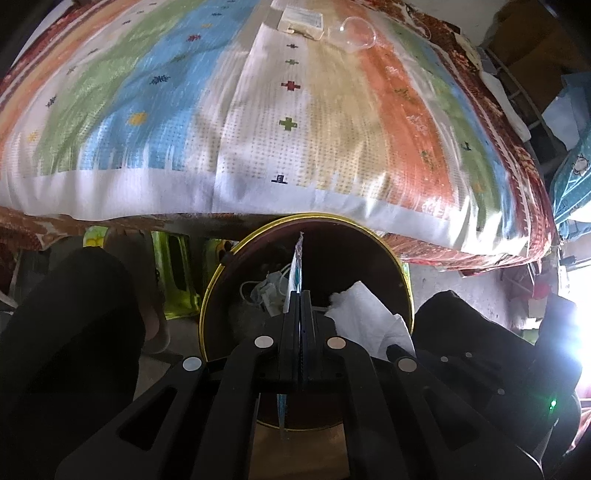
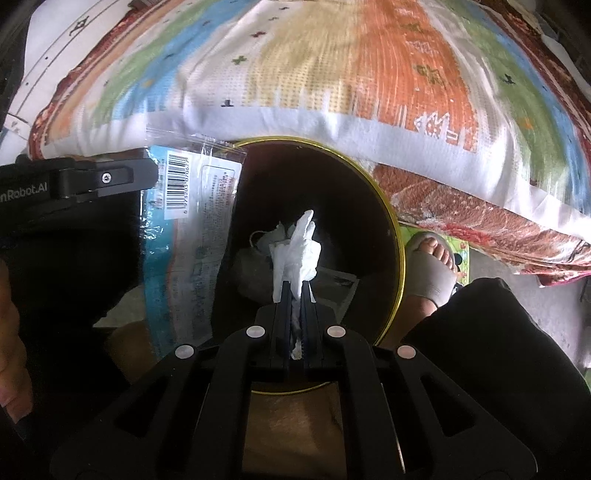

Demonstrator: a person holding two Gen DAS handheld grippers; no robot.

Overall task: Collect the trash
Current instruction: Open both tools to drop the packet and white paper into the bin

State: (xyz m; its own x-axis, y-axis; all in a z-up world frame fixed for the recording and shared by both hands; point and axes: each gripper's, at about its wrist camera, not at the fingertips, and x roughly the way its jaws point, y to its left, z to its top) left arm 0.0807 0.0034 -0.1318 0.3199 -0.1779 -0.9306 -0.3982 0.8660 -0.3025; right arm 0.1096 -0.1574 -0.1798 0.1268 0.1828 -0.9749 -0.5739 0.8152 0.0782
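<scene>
Both tools hang over the dark bin (image 2: pixel 388 206), which already holds some scraps: the left tool (image 1: pixel 300 295) clenches a flat plastic wrapper (image 2: pixel 199 206), the right tool (image 2: pixel 294 286) a crumpled tissue (image 2: pixel 301 243); a small box (image 1: pixel 301 19) and clear cup (image 1: pixel 357 34) remain on the bed (image 1: pixel 147 110)

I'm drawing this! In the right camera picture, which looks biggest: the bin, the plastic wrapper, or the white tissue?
1. Bin
2. Plastic wrapper
3. White tissue

The wrapper is nearer the camera than the bin's inside, so it may look bigger than it is.
</scene>
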